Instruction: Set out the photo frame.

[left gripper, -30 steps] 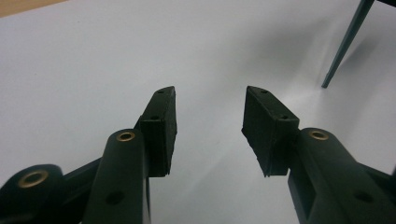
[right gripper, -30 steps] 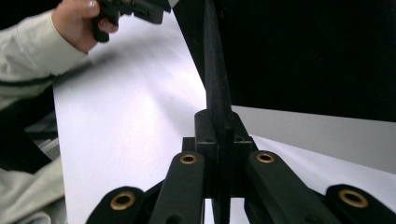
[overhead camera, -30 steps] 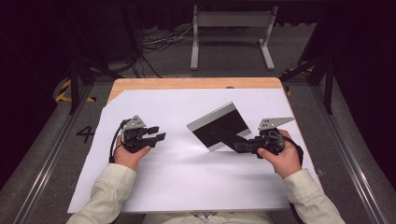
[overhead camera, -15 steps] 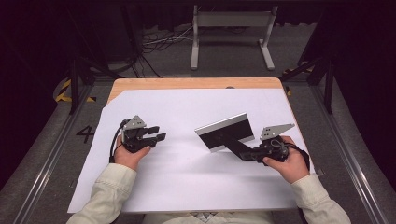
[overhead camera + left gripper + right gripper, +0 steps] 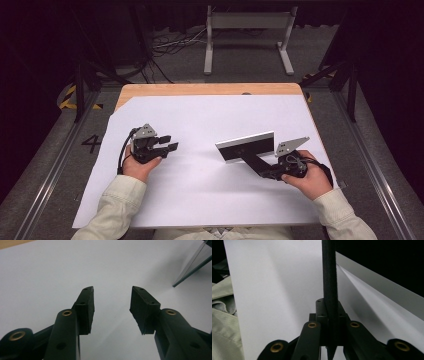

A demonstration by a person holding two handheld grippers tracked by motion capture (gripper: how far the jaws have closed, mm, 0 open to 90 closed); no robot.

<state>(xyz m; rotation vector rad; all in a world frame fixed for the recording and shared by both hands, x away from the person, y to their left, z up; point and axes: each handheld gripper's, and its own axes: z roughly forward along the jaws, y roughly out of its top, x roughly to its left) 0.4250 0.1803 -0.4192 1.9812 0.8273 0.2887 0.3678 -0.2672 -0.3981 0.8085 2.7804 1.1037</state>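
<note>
The flat dark panel (image 5: pixel 246 146) is pinched by its thin edge in the right gripper (image 5: pixel 250 161), near the right edge of the table (image 5: pixel 210 89). It stands tilted, with its low edge close to the white sheet (image 5: pixel 200 200); I cannot tell if it touches. The left gripper (image 5: pixel 167 142) rests by the left edge with its jaws apart and nothing between them. The sheet between the two grippers is bare, and so is the stretch up to the far edge.

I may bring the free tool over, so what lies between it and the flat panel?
Nothing: bare white sheet between left tool and flat panel, in the high view.
</note>
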